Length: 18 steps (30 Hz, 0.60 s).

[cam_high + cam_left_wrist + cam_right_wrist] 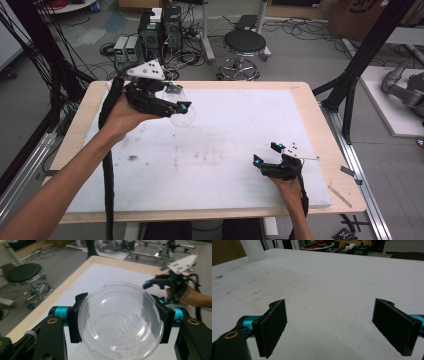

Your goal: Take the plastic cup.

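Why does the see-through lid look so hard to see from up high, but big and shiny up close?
High view: the clear lid nearly melts into the white board. Left gripper view: it sits close between the left tool jaws, catching soft glare; the background blurs.

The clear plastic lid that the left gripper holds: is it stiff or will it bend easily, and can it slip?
The clear plastic lid looks thin and see-through, so it is probably very light and may flex if the left gripper squeezes harder. Its surface looks smooth and glossy, so it could slip between the fingers. They pinch only its round rim on two sides, so it might pivot.
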Motion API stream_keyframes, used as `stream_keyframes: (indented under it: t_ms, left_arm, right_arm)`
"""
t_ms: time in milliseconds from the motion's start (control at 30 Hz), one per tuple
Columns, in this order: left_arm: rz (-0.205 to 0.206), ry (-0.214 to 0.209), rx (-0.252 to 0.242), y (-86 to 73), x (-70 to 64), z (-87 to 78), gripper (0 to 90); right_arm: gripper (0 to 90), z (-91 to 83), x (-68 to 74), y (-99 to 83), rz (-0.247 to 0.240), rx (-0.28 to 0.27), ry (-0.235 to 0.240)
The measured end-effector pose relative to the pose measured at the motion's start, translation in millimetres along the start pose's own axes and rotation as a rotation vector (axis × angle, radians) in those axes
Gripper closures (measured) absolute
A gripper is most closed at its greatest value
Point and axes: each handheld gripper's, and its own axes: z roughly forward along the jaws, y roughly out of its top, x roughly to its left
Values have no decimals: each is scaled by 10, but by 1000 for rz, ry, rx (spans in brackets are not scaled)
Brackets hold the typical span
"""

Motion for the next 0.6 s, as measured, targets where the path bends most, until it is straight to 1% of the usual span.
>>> stream_keyframes:
  t_ms: [33,67,100,200,267,300,333,400,500,600]
  left_arm:
    - [19,-40,6,-35,-57,63,389]
    - [19,-40,6,-35,-57,63,390]
    - [35,-81,20,-76,-108,128,390]
    - [51,-129,29,-130,-176,204,390]
    - [55,-136,32,-145,-197,223,389]
    - [69,-149,42,-171,-231,250,390]
    - [72,-154,50,-182,-241,257,390]
    - [85,-157,61,-201,-253,267,390]
    - [86,-159,70,-220,-250,267,391]
    - [86,-168,65,-256,-227,275,391]
  right_arm:
    - [125,3,-4,2,0,4,2]
    - [125,2,0,1,4,3,1]
    - [125,-1,-1,1,0,0,0]
    - [125,0,1,0,-2,-1,-1]
    - [125,4,1,1,-3,1,0]
    - [125,4,4,2,-1,5,-1]
    - [125,4,6,2,-2,4,-2]
    - [125,3,8,1,-6,2,-5]
    - [125,3,11,2,-9,5,-6]
    - [125,8,7,3,-9,7,0]
